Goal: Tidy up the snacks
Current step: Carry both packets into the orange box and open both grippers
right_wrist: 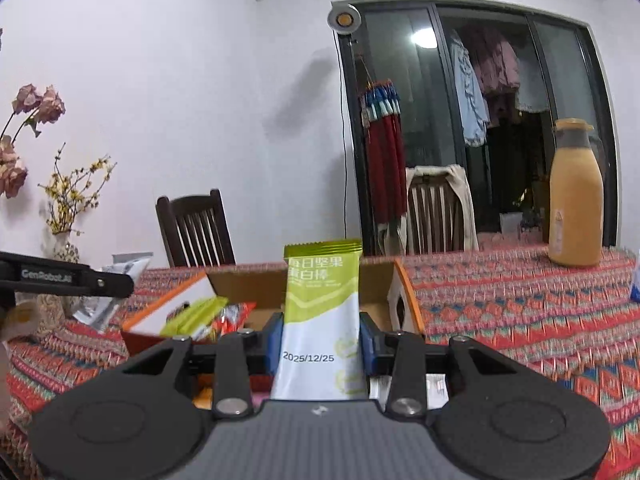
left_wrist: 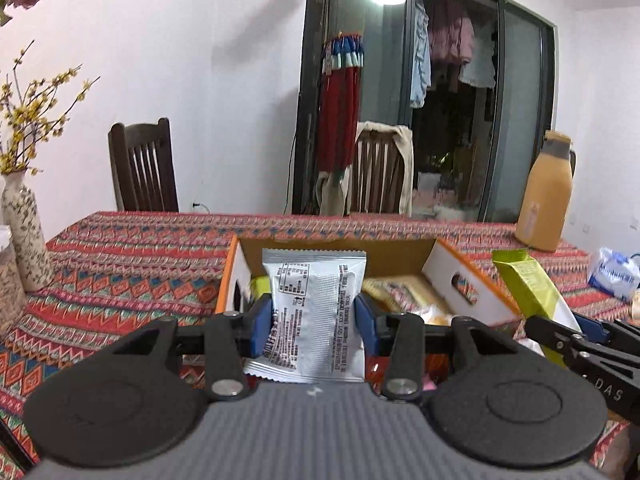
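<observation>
Both snack packets clamped and held above the open snack box.

Left hand-held gripper [left_wrist: 316, 312] is clamped on the silver snack packet [left_wrist: 318, 304] at mid-frame; right hand-held gripper [right_wrist: 320, 340] grips the green protein bar [right_wrist: 320, 320] mid-length. Judged light, soft, slippery foil with crushable contents: side grips suit. Cardboard box [left_wrist: 472, 280] sits on the table [left_wrist: 120, 264] just behind.
</observation>
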{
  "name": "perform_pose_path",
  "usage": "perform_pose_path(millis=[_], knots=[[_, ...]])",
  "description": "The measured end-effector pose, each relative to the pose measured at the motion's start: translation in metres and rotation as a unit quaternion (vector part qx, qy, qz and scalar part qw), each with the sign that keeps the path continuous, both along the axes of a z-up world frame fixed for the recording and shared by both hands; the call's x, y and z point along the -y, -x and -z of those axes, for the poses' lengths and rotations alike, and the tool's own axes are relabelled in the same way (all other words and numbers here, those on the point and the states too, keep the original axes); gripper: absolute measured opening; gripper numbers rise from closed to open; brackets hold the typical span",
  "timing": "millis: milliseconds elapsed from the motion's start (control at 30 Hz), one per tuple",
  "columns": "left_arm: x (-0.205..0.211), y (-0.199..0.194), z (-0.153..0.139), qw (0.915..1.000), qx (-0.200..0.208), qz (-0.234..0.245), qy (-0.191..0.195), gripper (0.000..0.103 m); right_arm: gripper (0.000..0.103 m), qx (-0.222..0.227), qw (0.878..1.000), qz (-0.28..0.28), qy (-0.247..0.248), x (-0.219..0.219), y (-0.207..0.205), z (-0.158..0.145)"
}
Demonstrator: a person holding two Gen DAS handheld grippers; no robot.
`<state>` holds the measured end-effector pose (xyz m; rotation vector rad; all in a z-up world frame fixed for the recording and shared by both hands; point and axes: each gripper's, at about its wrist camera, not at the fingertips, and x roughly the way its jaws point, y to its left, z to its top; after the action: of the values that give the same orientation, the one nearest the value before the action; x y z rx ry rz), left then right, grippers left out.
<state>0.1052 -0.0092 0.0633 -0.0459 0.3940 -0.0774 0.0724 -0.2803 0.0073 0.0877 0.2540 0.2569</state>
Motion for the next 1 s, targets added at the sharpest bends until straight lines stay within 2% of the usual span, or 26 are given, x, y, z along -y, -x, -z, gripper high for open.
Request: perform_pose_path(millis=[267,467,667,767,867,1000], knots=[[0.012,-0.037,-0.021,0.9997,0.019,-0.012,0.009,0.045,0.037,0.036,0.999,0.005,0.008,-0.012,-0.042,-0.033],[0.017,-0.075,-0.023,0.9991,0.024,-0.035,0.008,0.045,0.037,0.040,0.999,0.005,-0.004,-0.020,-0.083,-0.044],[0.005,-0.101,0.002,0.9981,0.012,-0.058,0.013,0.045,0.037,0.021,1.000,0.005,-0.007,-0.023,-0.112,-0.024],[0.003,-0.111,0.014,0.9981,-0.007,-0.062,0.005,0.045,0.037,-0.001,1.000,0.012,0.012,-0.026,-0.125,-0.010],[0.002,-0.114,0.022,0.9980,-0.015,-0.061,0.004,0.045,0.037,-0.019,1.000,0.012,0.015,-0.028,-0.132,-0.002],[0.005,-0.112,0.026,0.9981,-0.016,-0.060,0.002,0.046,0.038,-0.019,1.000,0.011,0.018,-0.031,-0.130,0.001]])
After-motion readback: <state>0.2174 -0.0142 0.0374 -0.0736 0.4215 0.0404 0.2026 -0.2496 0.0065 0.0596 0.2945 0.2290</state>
